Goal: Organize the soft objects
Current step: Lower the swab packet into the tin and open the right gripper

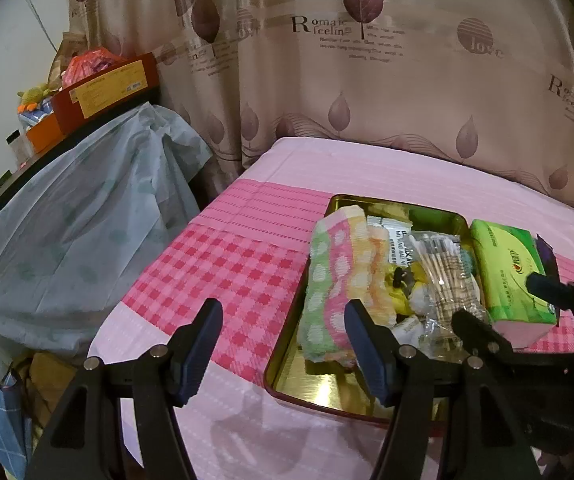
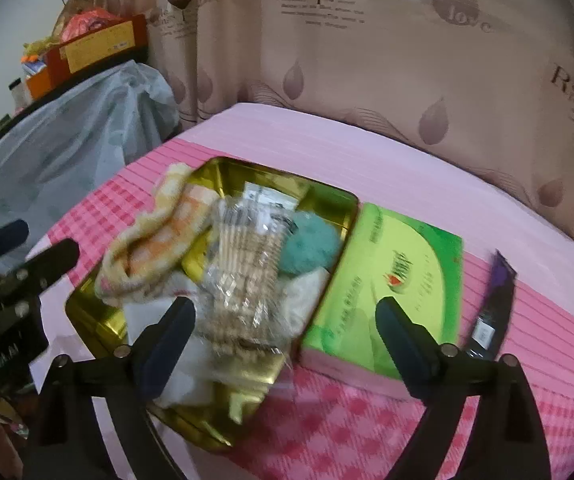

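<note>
Leaf-printed curtains [image 2: 367,80] hang behind a tabletop [image 2: 367,420] spread with a pink checked cloth, on which a gold tin [image 2: 329,188] sits already crowded with soft goods. Judging from how things lie, the green tissue pack [image 2: 399,272] is the next piece to be sorted: it lies outside the tin, touching its wall on the 3 o'clock side, with its long axis running from about 7 o'clock up towards 1 o'clock in the right wrist view. The right gripper [image 2: 283,344] has its jaws spread wide and holds nothing; one finger stands over the bag of cotton swabs [image 2: 243,256] in the tin, the other over the near corner of the pack, so the pack sits at roughly 1 o'clock from the gap. The left gripper [image 1: 283,344] also has its jaws wide and empty, hovering over the tin's near left corner beside the dotted towel [image 1: 327,280]. The pack lies well off at its 2 o'clock, so the right hand is plainly the nearer. A dark wrapper [image 2: 495,308] lies beyond the pack at 3 o'clock.
</note>
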{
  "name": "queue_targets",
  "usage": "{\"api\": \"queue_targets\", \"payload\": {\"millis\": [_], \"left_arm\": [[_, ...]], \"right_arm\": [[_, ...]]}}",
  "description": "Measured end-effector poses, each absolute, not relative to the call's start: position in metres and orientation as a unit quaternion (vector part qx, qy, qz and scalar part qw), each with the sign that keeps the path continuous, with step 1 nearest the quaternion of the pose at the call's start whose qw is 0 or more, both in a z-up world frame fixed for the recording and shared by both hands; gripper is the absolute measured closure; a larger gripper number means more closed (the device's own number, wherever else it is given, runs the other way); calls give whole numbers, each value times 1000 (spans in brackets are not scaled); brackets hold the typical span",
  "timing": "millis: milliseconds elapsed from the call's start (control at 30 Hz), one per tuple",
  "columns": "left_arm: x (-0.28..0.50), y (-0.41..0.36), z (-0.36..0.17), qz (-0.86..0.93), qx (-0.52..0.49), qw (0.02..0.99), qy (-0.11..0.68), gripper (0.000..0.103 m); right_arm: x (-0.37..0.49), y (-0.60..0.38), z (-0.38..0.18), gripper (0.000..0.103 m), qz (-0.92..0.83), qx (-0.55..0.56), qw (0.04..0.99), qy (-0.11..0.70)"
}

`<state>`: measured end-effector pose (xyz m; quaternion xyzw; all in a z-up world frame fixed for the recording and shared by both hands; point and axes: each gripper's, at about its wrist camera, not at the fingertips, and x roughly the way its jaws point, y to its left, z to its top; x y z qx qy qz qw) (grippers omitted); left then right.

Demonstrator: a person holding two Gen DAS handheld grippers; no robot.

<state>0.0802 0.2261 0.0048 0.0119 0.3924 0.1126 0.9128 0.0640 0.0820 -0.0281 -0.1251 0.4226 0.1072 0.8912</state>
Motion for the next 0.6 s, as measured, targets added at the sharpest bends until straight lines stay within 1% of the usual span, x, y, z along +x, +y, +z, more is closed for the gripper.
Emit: {"api": "queue_targets", "payload": {"millis": [400,600], "left_arm": [[79,221,7,105,17,915,389,38],[79,220,7,103,20,915,390,38]], "right_arm": [[29,88,-19,5,98,-144,898,404],[23,90,-18,4,98,-149,897,405]]}}
